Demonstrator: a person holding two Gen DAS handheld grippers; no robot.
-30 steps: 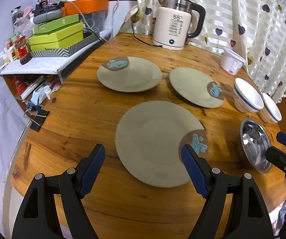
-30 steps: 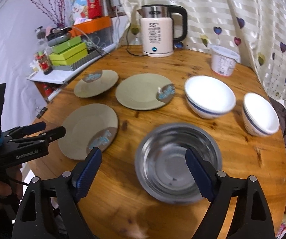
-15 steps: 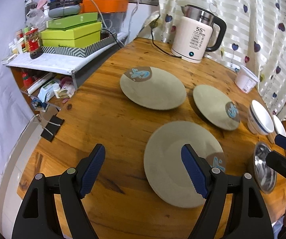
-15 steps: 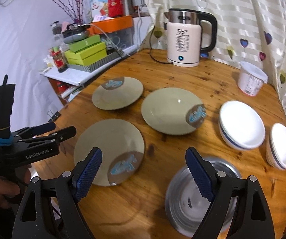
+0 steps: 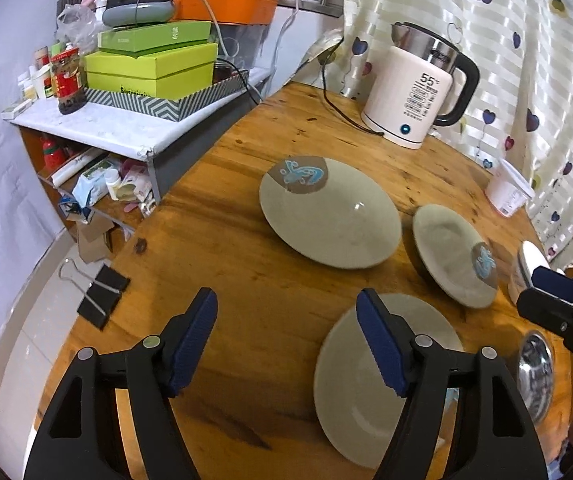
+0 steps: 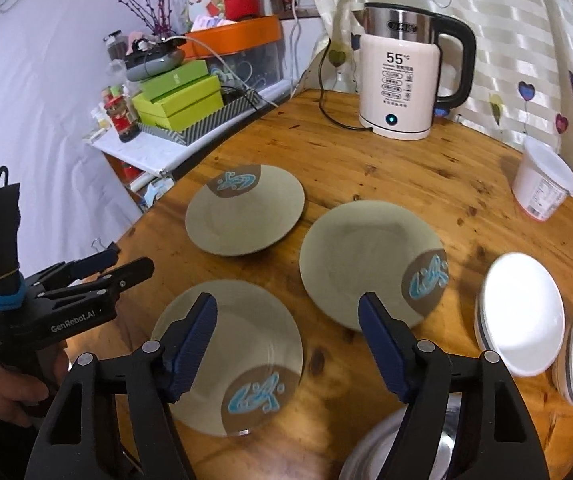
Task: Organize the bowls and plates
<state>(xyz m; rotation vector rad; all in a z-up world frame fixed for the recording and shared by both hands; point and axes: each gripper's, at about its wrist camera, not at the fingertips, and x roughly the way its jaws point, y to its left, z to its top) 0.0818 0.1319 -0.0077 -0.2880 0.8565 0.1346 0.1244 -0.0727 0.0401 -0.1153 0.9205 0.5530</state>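
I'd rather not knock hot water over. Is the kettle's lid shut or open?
Shut, it seems. The kettle stands upright at the table's far edge, its steel lid flat on top, with 55 on its display.

left wrist view: angled down over the table's (image 5: 246, 264) left edge
right wrist view: angled down, mid-table
shared: three plates, kettle (image 6: 400, 76)

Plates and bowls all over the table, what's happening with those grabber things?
A person holds a gripper in each hand above the table. Neither holds anything yet. The left gripper hovers by the near plate, and its fingers are closing a little. The right gripper hangs over the plates too, also closing. Three plates, two white bowls and a metal bowl sit unstacked.
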